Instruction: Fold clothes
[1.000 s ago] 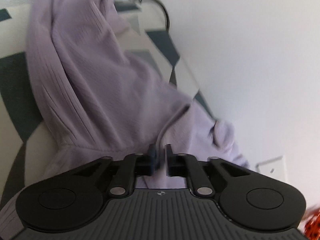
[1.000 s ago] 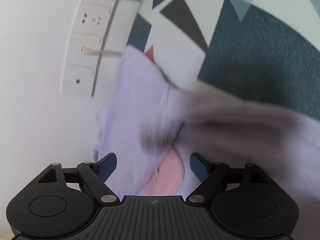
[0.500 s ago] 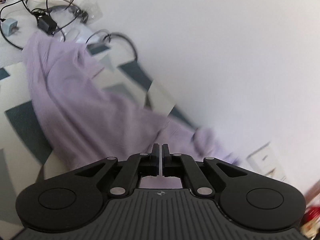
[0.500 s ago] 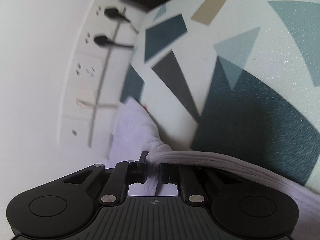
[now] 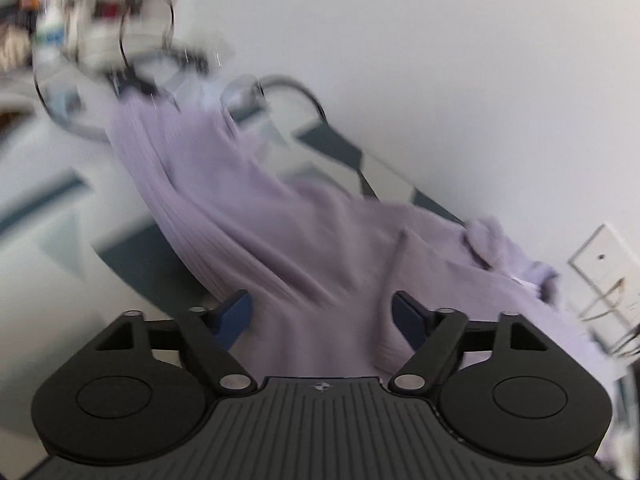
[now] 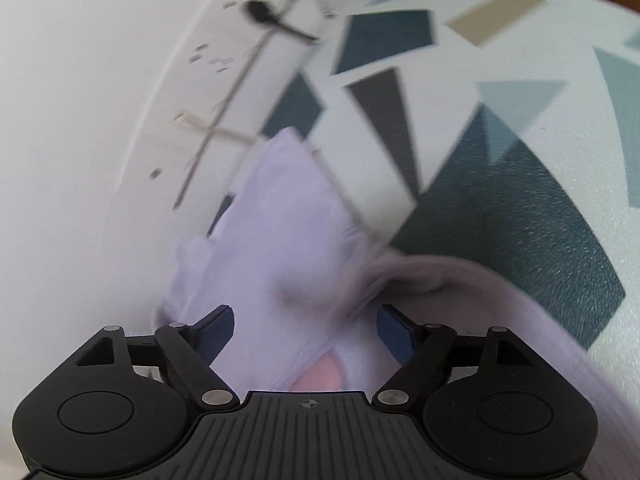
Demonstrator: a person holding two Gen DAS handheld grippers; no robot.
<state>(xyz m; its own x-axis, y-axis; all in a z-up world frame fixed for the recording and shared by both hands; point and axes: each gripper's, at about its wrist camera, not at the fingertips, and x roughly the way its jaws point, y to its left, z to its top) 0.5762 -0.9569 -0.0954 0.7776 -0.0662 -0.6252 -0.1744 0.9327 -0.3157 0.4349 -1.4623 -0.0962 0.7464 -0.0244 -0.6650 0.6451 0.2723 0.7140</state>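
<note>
My left hand-held gripper [image 5: 322, 312] has just sprung its jaws wide, and the lilac garment [image 5: 280, 232] lies loose between them, pinched by neither pad. My right hand-held gripper [image 6: 306, 330] has also just reopened over the garment's bunched end at lower centre. It sprawls diagonally across the patterned counter [image 6: 520, 220]. Before regripping, I'd find a clean hem rather than this bunched fabric.

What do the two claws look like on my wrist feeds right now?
They match: the left claw and right claw each have a matte black ribbed body with a small crosshair mark, two round black discs, black link arms with silver pivot pins, and dark blue finger pads. No cables or sleeves show.
</note>
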